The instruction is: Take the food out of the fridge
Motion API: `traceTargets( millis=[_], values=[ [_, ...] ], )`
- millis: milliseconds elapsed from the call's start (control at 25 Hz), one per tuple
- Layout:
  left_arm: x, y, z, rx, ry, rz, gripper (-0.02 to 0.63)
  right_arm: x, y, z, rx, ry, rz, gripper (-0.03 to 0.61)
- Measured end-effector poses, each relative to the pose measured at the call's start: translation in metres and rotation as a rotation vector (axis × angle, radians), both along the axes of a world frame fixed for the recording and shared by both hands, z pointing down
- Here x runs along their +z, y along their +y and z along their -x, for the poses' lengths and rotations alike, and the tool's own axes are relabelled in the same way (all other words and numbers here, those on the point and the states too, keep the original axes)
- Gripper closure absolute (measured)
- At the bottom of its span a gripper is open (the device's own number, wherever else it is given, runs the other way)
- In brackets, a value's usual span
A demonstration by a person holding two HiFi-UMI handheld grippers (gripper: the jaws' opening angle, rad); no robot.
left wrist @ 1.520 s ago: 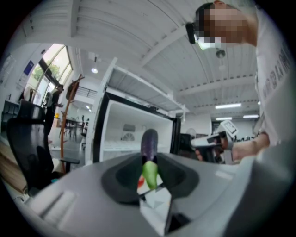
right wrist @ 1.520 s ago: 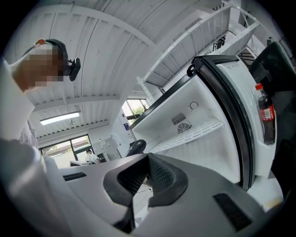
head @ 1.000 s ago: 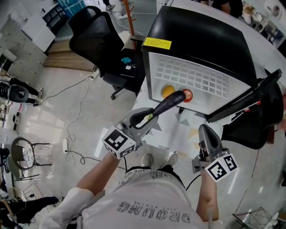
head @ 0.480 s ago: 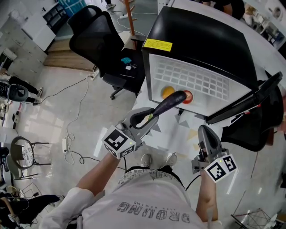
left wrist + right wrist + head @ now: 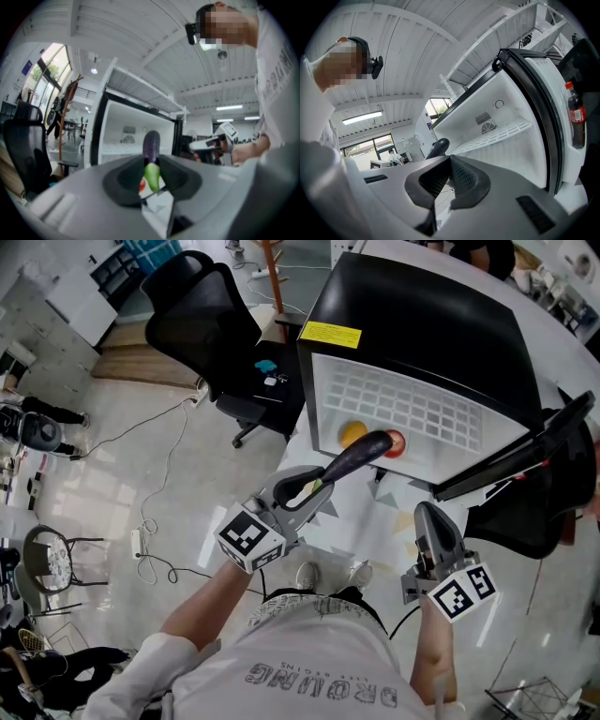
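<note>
My left gripper [image 5: 312, 489] is shut on a dark purple eggplant [image 5: 354, 457], gripped near its green stem. The eggplant points at the open black fridge [image 5: 422, 324]. In the left gripper view the eggplant [image 5: 151, 144] stands up out of the left gripper [image 5: 151, 174], in front of the white fridge interior [image 5: 126, 136]. An orange food item [image 5: 352, 432] and a red one [image 5: 393, 441] lie inside under the white wire shelf [image 5: 412, 404]. My right gripper [image 5: 429, 519] hangs lower right, shut and empty, level with the fridge opening. In its own view, the right gripper [image 5: 450, 161] faces the shelf [image 5: 497, 133].
The fridge door [image 5: 520, 454] swings open to the right, with a cola bottle [image 5: 575, 117] in its rack. A black office chair [image 5: 211, 334] stands left of the fridge and another black chair [image 5: 534, 517] is behind the door. Cables [image 5: 155, 521] trail across the floor at left.
</note>
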State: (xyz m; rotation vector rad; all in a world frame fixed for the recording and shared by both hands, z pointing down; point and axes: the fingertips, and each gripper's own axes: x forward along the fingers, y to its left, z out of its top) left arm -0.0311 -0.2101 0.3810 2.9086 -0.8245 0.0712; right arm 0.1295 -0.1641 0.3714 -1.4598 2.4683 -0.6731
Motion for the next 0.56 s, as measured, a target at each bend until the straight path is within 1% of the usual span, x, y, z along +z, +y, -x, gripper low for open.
traceTargets(
  millis=[560],
  values=[
    [-0.0014, -0.0017, -0.0028, 0.005, 0.001, -0.001, 0.508, -0.0002, -0.0022, -0.0011, -0.002, -0.004, 0.000, 0.591]
  ],
)
